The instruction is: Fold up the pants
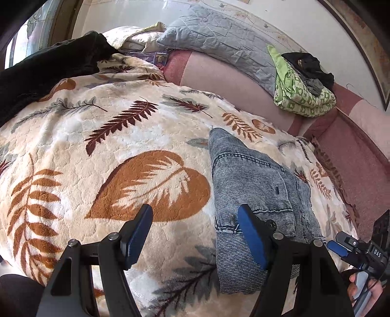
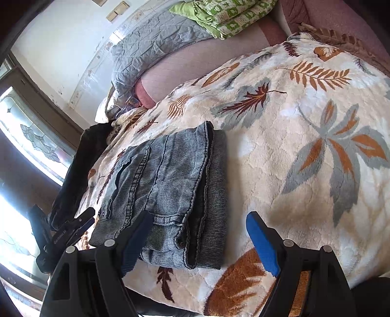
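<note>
Pants (image 1: 256, 195) of washed grey-blue denim lie folded into a compact stack on the leaf-patterned fleece blanket (image 1: 121, 146) that covers the bed. In the left wrist view the stack sits to the right of centre, its stitched pocket seam facing up. The left gripper (image 1: 197, 234) hovers over the blanket with its jaws apart and nothing between them; its right finger stands in front of the near left edge of the stack, and whether it touches the cloth cannot be told. A dark garment (image 1: 53, 70) lies at the far left of the bed. A grey quilted pillow (image 1: 219, 41) and a green patterned bundle (image 1: 302, 95) with a black item on top rest along the wall side. At the lower right edge the right gripper (image 1: 341, 248) shows in part, and below it part of a person's hand (image 1: 365, 292).

In the right wrist view the pants (image 2: 170, 190) lie left of centre, hemmed leg ends on top of the stack and pointing toward the far side. The right gripper (image 2: 197, 241) has its jaws apart, empty, its left finger in front of the near edge of the denim and its right finger over bare blanket (image 2: 304, 146). The left gripper (image 2: 80, 224) shows at the left, beside the stack. The pillow (image 2: 151, 48) and green bundle (image 2: 231, 17) lie at the top.
</note>
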Action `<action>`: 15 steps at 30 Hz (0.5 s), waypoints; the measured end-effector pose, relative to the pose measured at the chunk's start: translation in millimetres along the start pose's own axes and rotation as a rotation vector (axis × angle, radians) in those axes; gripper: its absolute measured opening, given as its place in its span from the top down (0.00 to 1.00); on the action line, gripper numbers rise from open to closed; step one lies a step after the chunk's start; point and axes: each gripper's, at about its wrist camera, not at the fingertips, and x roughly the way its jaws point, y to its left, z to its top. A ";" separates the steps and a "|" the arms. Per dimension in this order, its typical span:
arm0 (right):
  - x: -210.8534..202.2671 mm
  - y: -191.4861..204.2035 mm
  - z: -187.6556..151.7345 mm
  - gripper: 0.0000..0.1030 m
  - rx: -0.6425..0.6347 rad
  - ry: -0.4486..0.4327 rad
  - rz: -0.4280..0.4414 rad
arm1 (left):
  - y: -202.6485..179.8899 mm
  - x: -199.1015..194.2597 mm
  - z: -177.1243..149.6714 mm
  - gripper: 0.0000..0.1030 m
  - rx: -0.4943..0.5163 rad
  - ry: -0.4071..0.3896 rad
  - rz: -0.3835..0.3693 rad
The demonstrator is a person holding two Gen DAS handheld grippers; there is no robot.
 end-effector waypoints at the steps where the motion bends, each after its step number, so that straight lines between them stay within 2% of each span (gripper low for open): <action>1: -0.1 -3.3 1.1 0.20 0.022 0.006 0.016 | -0.6 -0.6 0.0 0.29 0.004 0.000 -0.007; 5: 6.5 -20.5 11.1 0.20 0.148 0.076 0.094 | -2.2 1.1 4.6 0.29 0.002 0.040 -0.068; 8: 17.7 -24.5 29.2 0.20 0.181 0.138 0.129 | -7.6 5.9 13.1 0.29 -0.001 0.083 -0.130; 10: 31.0 -24.9 43.2 0.20 0.198 0.189 0.135 | -10.4 15.1 19.8 0.29 -0.023 0.140 -0.184; 15: 62.8 -26.6 65.8 0.20 0.237 0.279 0.127 | -11.4 38.1 38.0 0.29 -0.080 0.235 -0.264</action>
